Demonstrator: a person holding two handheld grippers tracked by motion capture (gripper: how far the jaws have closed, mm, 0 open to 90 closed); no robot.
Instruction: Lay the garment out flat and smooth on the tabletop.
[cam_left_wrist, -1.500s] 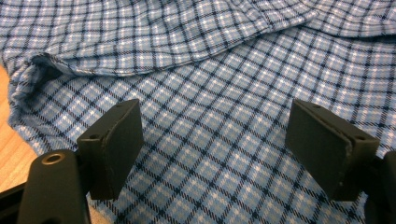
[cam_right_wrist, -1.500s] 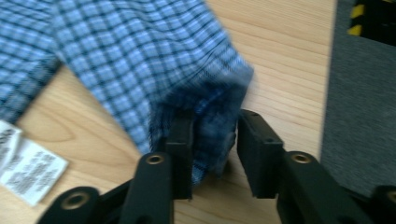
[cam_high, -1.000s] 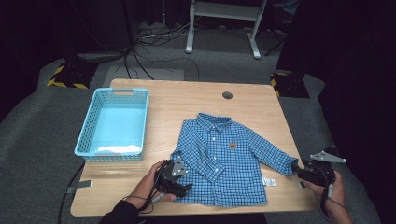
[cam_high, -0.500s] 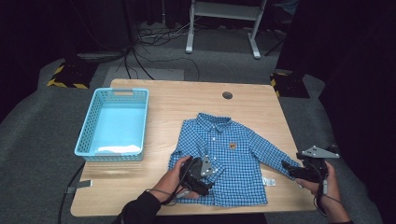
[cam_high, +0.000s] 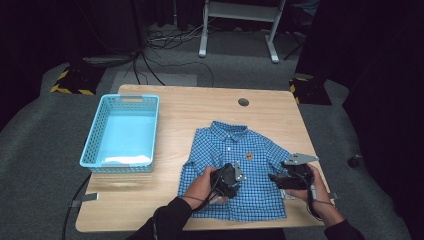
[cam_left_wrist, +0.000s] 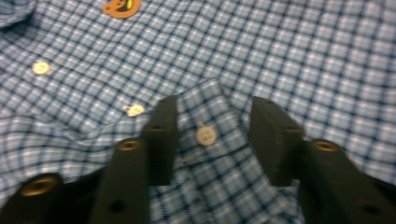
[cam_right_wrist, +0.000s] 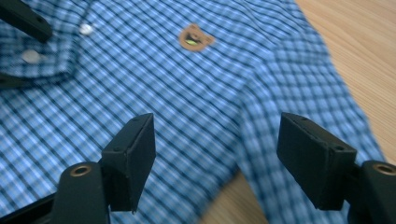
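Shirt (cam_left_wrist: 280, 51) bears an orange bear patch (cam_right_wrist: 196, 37), wording unreadable.

I see the shirt (cam_high: 235, 170) as soft woven cloth, matt, in a blue check, with small glossy plastic buttons (cam_left_wrist: 204, 136) and a stitched brown patch (cam_right_wrist: 196, 37). My table (cam_high: 200, 107) is pale wood with a smooth, faintly satin finish. The basket (cam_high: 121, 131) looks like light blue moulded plastic, slightly shiny. The floor (cam_high: 40, 165) is rough grey carpet.

Wooden table (cam_high: 190, 107) with two things on it
Blue checked shirt (cam_high: 235, 150) under both tongs; light-blue basket (cam_high: 122, 131) well left of them.
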